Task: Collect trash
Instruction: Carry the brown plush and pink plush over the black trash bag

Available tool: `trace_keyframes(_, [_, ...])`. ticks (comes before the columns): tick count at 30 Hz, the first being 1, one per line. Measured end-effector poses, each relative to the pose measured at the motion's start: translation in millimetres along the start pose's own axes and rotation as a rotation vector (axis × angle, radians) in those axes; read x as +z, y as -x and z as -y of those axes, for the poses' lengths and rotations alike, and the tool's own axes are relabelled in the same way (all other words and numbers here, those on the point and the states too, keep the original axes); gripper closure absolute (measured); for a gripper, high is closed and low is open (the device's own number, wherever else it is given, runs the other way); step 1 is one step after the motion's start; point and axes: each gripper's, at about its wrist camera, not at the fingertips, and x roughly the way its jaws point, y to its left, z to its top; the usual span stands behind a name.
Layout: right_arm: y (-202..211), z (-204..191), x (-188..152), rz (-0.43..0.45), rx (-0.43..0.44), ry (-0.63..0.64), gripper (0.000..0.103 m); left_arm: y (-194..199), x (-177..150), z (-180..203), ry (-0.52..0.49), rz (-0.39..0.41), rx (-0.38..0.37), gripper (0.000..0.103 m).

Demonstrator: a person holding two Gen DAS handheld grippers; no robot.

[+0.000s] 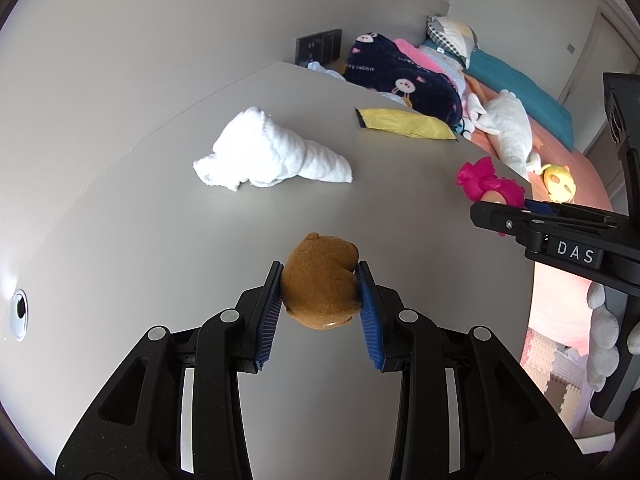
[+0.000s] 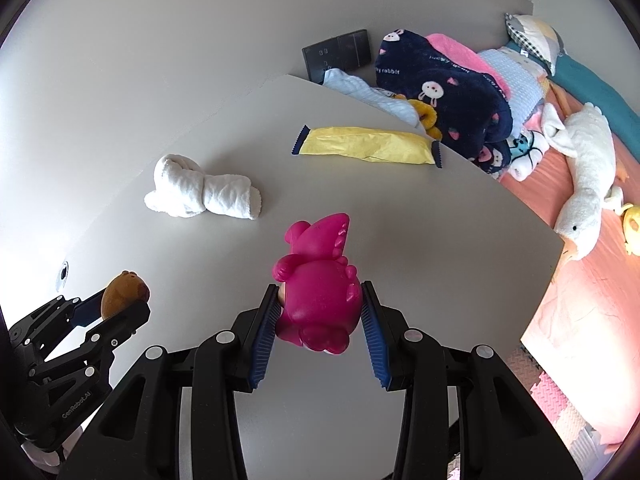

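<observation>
My left gripper (image 1: 319, 280) is shut on a small brown plush toy (image 1: 320, 284), held above the grey table (image 1: 140, 208); the same toy (image 2: 124, 294) shows at the left of the right wrist view. My right gripper (image 2: 320, 300) is shut on a magenta rubber dinosaur toy (image 2: 320, 288), also lifted off the table. That pink toy (image 1: 490, 182) and the right gripper's black body appear at the right edge of the left wrist view. A yellow wrapper (image 2: 368, 146) lies flat near the table's far edge. A rolled white towel (image 2: 204, 192) lies left of the middle.
Beyond the table's right edge is a bed with a navy rabbit blanket (image 2: 444, 92), a white plush goose (image 2: 584, 176), a yellow toy (image 2: 632, 226) and pillows. A dark wall socket panel (image 2: 336, 54) sits behind the table. Foam floor mats (image 2: 560, 408) show lower right.
</observation>
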Motion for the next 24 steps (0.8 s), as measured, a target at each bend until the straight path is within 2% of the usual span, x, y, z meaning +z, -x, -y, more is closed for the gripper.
trace_keyframes(24, [94, 59, -67, 0.08, -0.083, -0.074, 0.061, 38, -23, 96, -0.151, 0.057, -0.092, 0.067])
